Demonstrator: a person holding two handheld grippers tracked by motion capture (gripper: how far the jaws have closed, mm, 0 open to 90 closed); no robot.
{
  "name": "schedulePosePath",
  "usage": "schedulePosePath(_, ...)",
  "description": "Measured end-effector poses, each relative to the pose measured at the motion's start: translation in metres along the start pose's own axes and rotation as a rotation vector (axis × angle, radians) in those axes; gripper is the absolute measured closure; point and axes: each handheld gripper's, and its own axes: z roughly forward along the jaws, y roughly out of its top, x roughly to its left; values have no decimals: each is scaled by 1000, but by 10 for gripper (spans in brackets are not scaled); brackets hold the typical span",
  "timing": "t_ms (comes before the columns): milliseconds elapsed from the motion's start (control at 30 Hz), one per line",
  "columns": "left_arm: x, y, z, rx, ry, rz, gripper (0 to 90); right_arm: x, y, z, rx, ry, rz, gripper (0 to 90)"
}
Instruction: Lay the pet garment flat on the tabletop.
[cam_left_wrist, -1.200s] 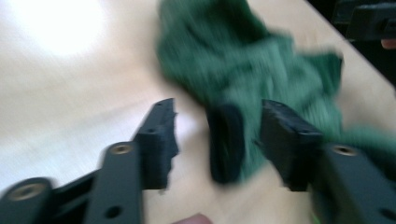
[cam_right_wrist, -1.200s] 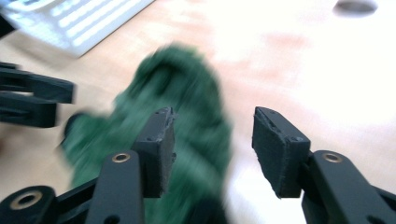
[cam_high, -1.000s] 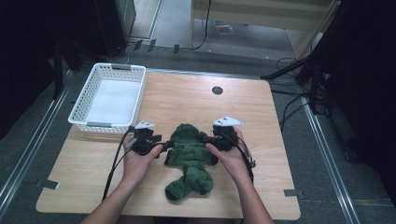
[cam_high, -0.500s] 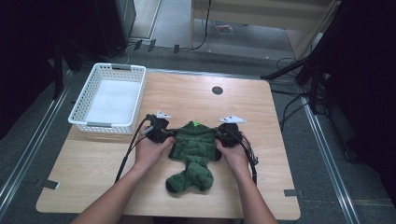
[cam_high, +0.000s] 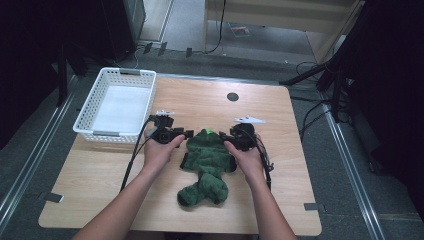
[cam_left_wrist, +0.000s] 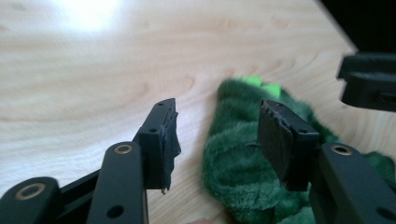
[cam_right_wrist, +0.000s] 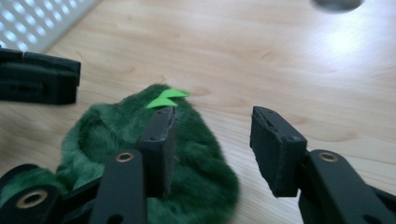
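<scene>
The green plush garment (cam_high: 207, 162) lies flat near the middle of the wooden surface (cam_high: 200, 102), folded top edge away from the person. The left claw (cam_high: 187, 134) and right claw (cam_high: 226, 136) flank that edge; both have just been opening and stand part open, gripping nothing, apparently releasing the fold. The white basket (cam_high: 117, 102) stands nearby, left.

Left tool (cam_left_wrist: 212, 140) jaws just reopened, apart; green plush (cam_left_wrist: 243, 163) edge btwn, on wood table (cam_left_wrist: 93, 70).
</scene>
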Motion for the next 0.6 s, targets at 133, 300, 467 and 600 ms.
schedulePosePath(133,-2,-7,9,58,63,45,508,5,-5,25,121,-20,-16,512)
schedulePosePath(300,-7,-14,13,94,36,124,853,6,-20,25,157,-39,-70,696)
schedulePosePath(467,-7,-9,14,71,36,131,900,6,-20,20,122,-60,-132,893)
schedulePosePath(600,-10,7,14,25,87,154,900,2,-9,6,-29,-68,-94,900)
